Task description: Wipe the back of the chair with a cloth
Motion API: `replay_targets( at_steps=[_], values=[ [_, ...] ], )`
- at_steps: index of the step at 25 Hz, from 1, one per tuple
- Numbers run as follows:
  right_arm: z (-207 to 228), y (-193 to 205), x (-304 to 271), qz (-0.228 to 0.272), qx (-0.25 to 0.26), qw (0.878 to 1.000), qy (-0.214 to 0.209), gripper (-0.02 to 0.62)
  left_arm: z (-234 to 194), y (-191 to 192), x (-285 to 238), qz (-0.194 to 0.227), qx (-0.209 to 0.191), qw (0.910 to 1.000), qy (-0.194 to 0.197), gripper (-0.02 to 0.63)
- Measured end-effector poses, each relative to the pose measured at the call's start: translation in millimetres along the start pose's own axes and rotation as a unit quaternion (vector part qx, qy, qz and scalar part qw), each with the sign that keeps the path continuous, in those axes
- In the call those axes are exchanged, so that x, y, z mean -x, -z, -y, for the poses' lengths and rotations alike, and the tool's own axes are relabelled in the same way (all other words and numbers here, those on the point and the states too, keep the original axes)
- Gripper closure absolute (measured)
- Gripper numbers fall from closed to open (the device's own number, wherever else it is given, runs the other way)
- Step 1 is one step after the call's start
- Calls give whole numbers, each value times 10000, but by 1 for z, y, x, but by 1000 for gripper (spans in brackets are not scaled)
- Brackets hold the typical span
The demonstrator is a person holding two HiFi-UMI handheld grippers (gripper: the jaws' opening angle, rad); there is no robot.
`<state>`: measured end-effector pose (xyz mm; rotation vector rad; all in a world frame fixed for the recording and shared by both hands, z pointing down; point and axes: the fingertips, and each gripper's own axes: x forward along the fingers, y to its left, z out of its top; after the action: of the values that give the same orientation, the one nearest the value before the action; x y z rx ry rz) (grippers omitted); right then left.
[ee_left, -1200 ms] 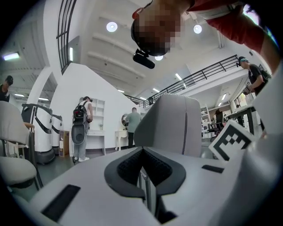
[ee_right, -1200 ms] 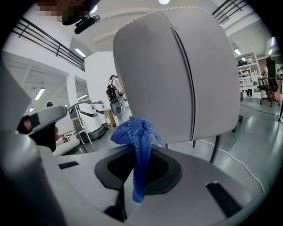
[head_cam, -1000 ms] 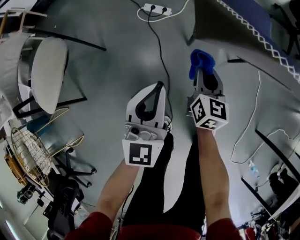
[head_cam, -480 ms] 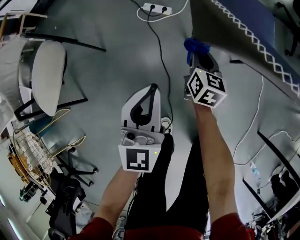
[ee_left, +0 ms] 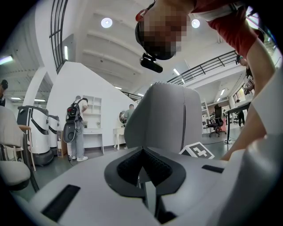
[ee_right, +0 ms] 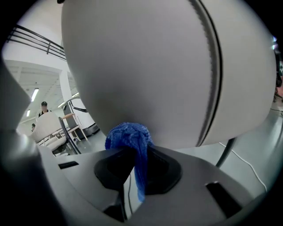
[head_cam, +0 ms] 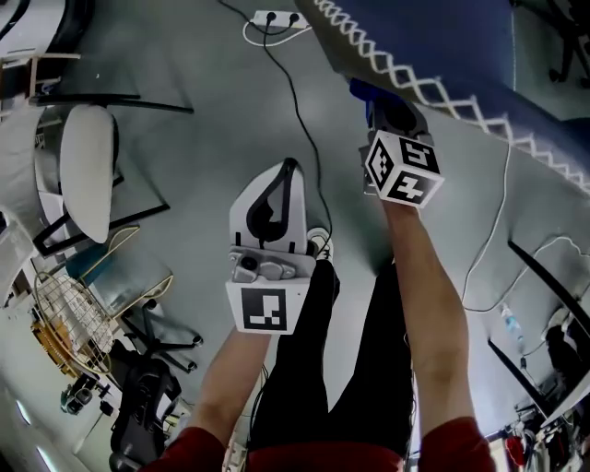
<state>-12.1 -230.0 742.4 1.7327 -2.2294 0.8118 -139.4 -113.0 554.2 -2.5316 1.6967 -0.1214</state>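
Observation:
The chair back (head_cam: 452,46), dark with a white zigzag seam, fills the top right of the head view. My right gripper (head_cam: 385,103) is shut on a blue cloth (head_cam: 360,88) and holds it at the chair back's lower edge. In the right gripper view the cloth (ee_right: 128,137) bunches out of the right gripper (ee_right: 132,164) and touches the broad grey chair back (ee_right: 146,66). My left gripper (head_cam: 288,168) hangs lower in the middle, shut and empty. The left gripper view shows the left gripper (ee_left: 143,170) pointing at the grey chair back (ee_left: 166,114).
A power strip (head_cam: 277,17) with a black cable lies on the grey floor at the top. A white chair (head_cam: 88,157), a wire basket (head_cam: 69,309) and an office chair base (head_cam: 157,341) stand at the left. A person with a backpack (ee_left: 75,128) stands far off.
The right gripper has moved forward with the cloth until it sits at the chair back, which now fills more of the view. The left gripper has barely shifted.

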Motion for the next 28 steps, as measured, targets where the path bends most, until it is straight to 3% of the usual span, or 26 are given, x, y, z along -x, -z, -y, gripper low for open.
replay_targets(
  at_steps=[8,20,23,28],
  values=[
    [78,-8,30,-15,-59,9995,303,535,61,-10,-37,19,-10,9995,318,592],
    [191,-41,99,169,341,9981,489,535,174,-32,-85,46,-10,9976,685,592],
    [227,-39,117,118,180,9981,574,535,202,-37,-98,51,-3,9972,749,592],
    [249,-39,128,68,216,9986,474,535,235,-41,-111,0,-92,9967,804,592]
  ],
)
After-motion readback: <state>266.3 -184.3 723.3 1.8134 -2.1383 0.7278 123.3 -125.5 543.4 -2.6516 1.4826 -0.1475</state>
